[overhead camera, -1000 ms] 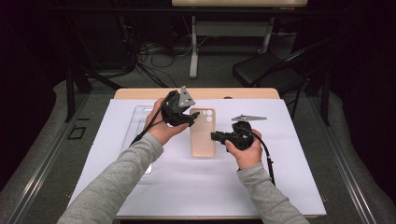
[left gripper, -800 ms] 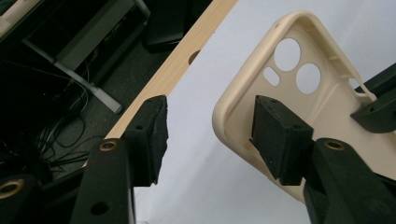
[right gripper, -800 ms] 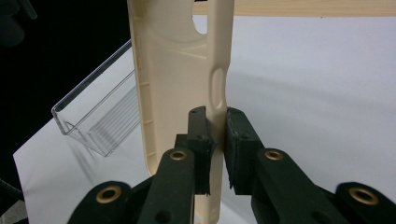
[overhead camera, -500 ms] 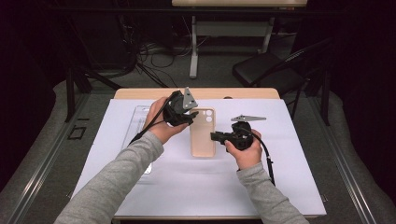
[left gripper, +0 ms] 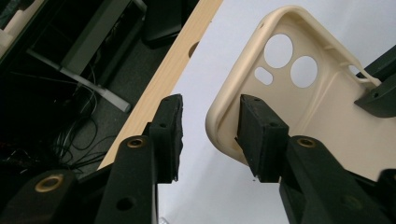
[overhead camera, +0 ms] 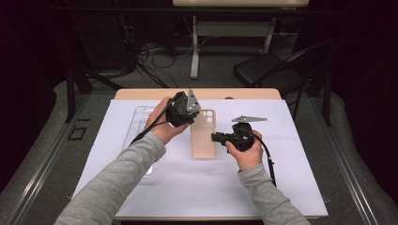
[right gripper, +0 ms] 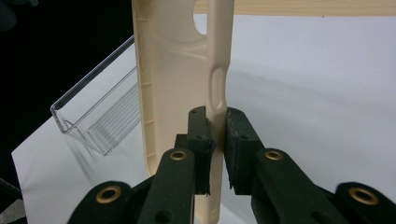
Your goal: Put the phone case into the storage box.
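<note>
Right fingers (right gripper: pixel 215 140) pinching phone case (right gripper: pixel 177 70) edge, left fingers (left gripper: pixel 210 135) straddling corner

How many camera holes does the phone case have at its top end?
3: on the phone case, a large round hole nearest the top edge, a second round hole beside it, and a small oblong hole next to them.

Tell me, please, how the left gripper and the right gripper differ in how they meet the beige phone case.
The right gripper is shut on the side wall of the phone case; the left gripper has been closing around the case's camera-end corner, one pad inside, the other outside with a gap. In the high view, the right reaches sideways, the left comes from the far-left end. Both have black padded jaws.
</note>
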